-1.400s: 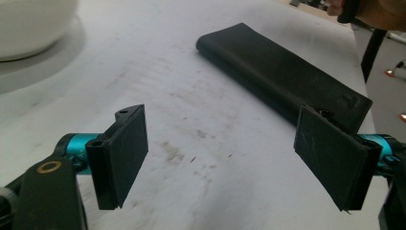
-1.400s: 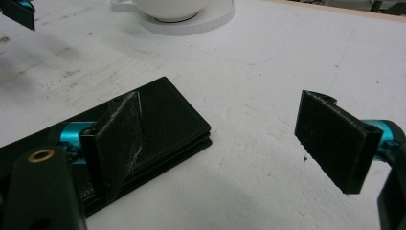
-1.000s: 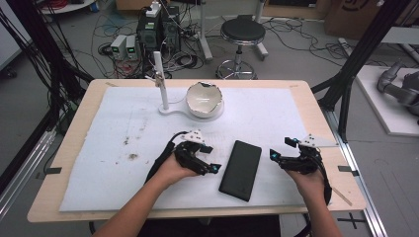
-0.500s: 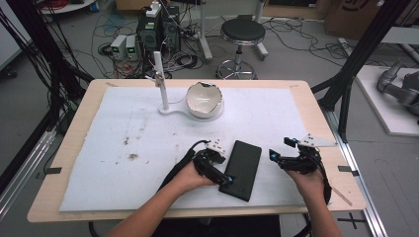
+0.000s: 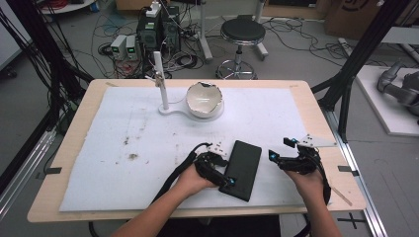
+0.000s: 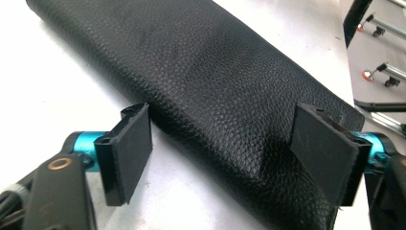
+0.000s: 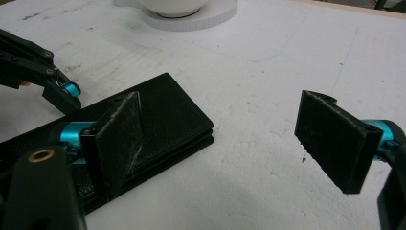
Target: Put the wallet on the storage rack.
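White padding covers the wooden surface [image 5: 74, 163], on which a black leather case [image 5: 243, 169] is laid flat, between the two grippers. The left gripper [image 5: 223, 178] is positioned at the near left edge of the case. Its jaws have just been closing slightly, yet they are seen spread wide in the left gripper view, straddling the near corner of the case [image 6: 215, 96]. One pad is seen beside the case's edge and the other over its top face; no pressure on the leather is visible, so nothing is gripped. The right gripper [image 5: 280, 152] is held just to the right of the case, apart from it, with its jaws wide open and nothing between them. In the right gripper view the case [image 7: 158, 115] is seen to the left of the gripper's own jaws, partly behind the left one. A broken white bowl [image 5: 204, 98] on a white stand [image 5: 164, 101] is located well beyond both grippers.
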